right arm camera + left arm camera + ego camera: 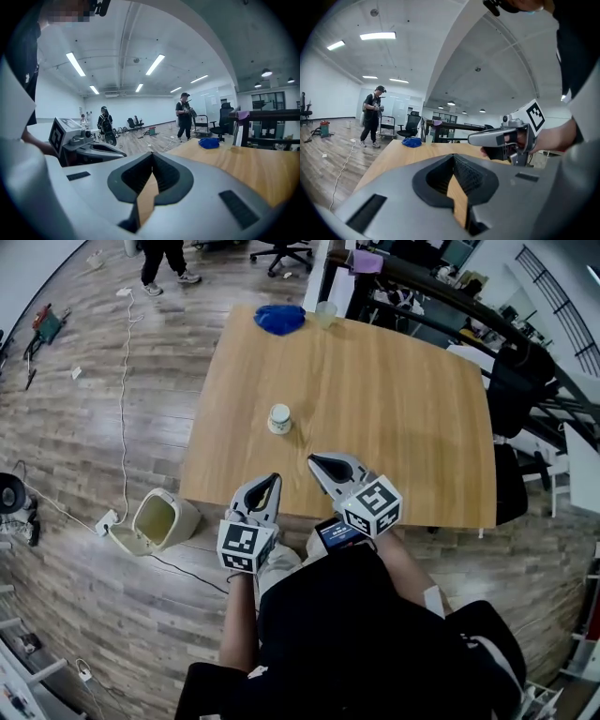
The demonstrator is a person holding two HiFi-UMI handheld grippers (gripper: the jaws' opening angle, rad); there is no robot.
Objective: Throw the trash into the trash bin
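Head view: left fingers (pixel 261 497) and right fingers (pixel 337 471) closed and empty at the near edge of the desk (pixel 403 418).
We see each pair pressed together with nothing between them (each gripper view shows only a sliver of desk through the gap behind the tips). The trash (pixel 279 418), a small white cup, sits on the desk ahead of both pairs, touching neither. The trash bin (pixel 161 521) rests on the floor left of the left fingers, mouth open. A blue object (pixel 279 319) lies far beyond the fingers.
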